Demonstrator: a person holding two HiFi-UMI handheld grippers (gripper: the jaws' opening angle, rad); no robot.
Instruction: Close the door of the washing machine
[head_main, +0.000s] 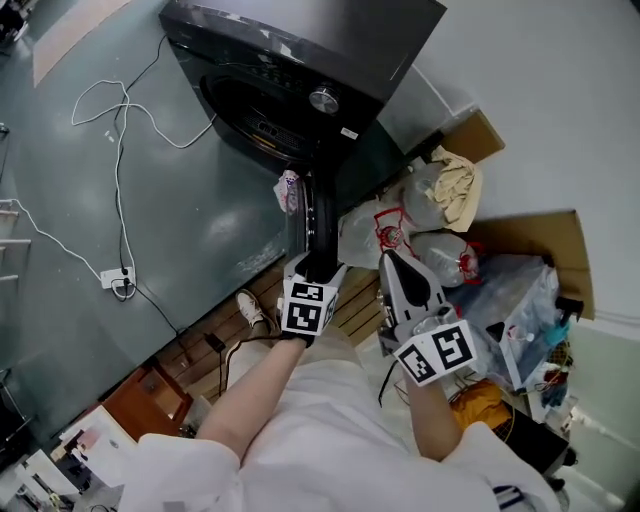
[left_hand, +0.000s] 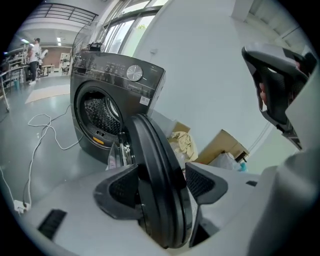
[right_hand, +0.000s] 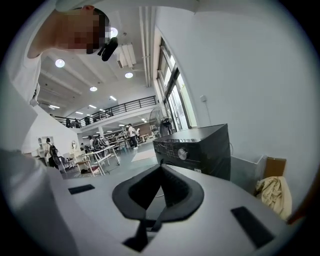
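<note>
The washer (head_main: 300, 60) gapes open, its door (head_main: 320, 215) swung out edge-on. The left gripper (head_main: 319, 264) has its fingers pinching the door's rim. Best to hold square and sweep it round the hinge until it latches. The right gripper (right_hand: 161, 172), fingers pressed together and empty, should stay clear.

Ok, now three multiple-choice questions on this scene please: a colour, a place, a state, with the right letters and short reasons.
1. The washing machine is: A white; B black; C red.
2. The door has its rim: A on top of the washing machine; B shut against the washing machine; C between the jaws of the left gripper.
3. The right gripper has its jaws: A wide apart; B together, empty; C closed on the door.
Key: 1 B, dark casing; 2 C, a pad flanks each side of the rim; 3 B, its tips meet on nothing.
</note>
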